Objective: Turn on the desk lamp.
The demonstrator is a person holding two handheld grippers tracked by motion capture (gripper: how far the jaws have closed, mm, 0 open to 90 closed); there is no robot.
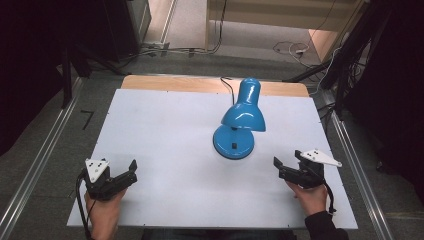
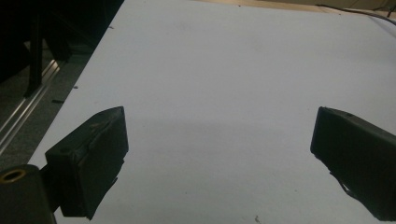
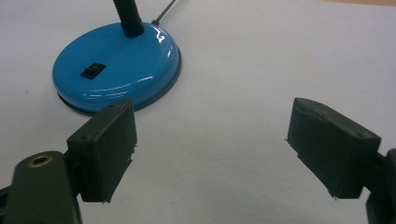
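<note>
Desk [image 1: 165, 130]: white, carries lamp.
Blue lamp [image 1: 239, 120]: upright, ahead-left of right gripper [image 1: 280, 167], nearer it; base [image 3: 116, 70] just beyond its left jaw.
Right gripper: jaws apart, empty.
Left gripper [image 1: 127, 175]: jaws apart, empty, lamp well apart ahead-right.

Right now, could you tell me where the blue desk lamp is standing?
In the high view the blue desk lamp stands on the white board, right of centre toward the far edge, nearer the right gripper than the left gripper.
</note>
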